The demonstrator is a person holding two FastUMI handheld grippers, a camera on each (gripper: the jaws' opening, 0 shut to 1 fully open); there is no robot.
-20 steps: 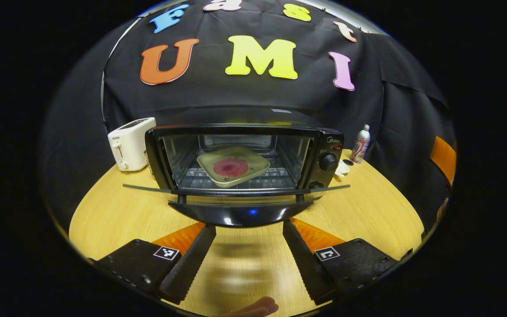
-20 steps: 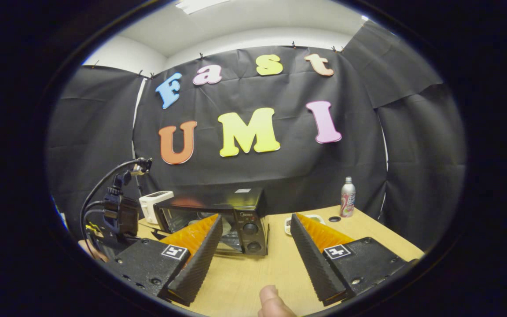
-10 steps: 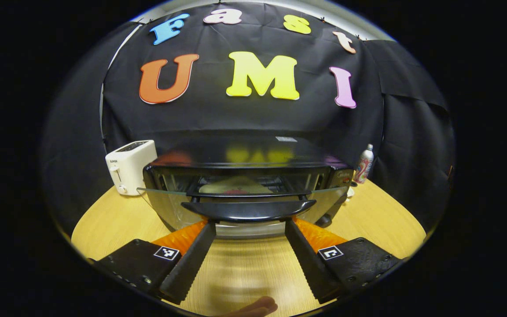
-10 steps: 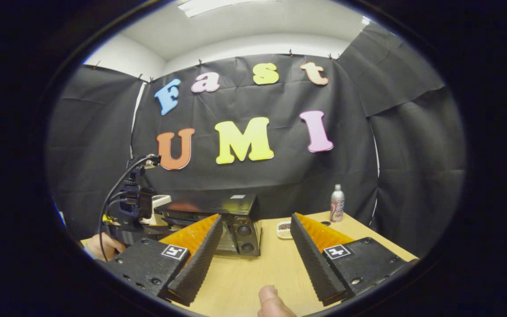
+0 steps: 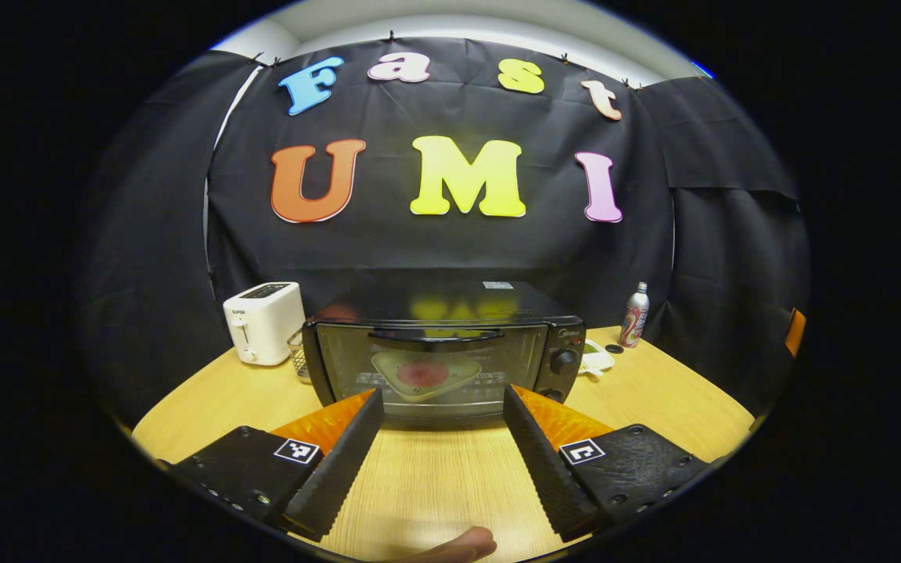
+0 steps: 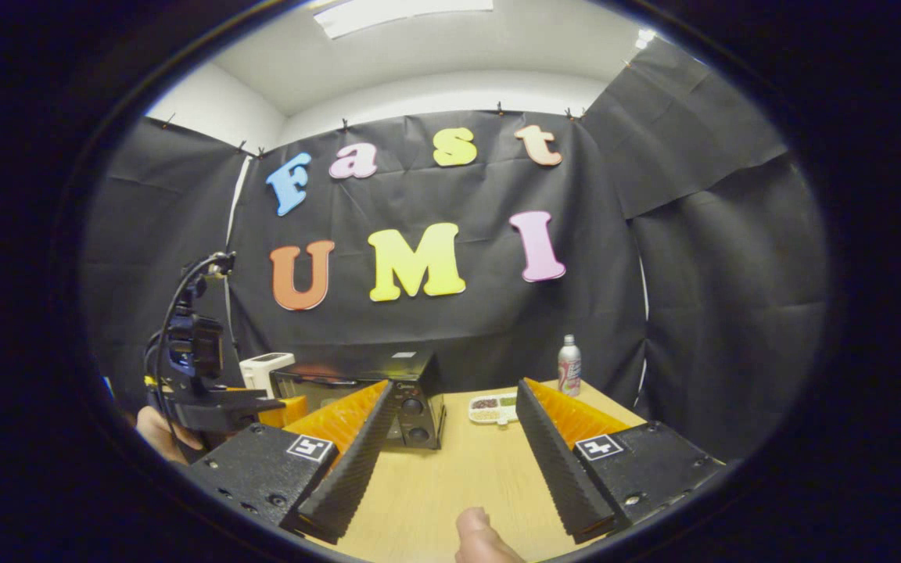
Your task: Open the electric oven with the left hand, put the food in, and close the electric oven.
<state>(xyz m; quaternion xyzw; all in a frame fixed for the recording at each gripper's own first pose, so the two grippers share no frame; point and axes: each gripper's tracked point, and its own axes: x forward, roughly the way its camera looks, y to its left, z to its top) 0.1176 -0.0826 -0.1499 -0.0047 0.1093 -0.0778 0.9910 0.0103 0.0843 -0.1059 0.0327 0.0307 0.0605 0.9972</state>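
The electric oven point(image 5: 443, 356) carried small lettering above its knobs, and the white toaster point(image 5: 264, 320) a short word, both too small to make out. The left gripper point(image 5: 441, 438) was spread wide and empty, short of the oven. The right gripper point(image 6: 450, 453) also gaped wide over the wooden table point(image 6: 466, 469), holding nothing. A second earlier the door hung open; now it stood shut, the plate of food point(image 5: 425, 374) visible behind its glass, and the left gripper had drawn back.
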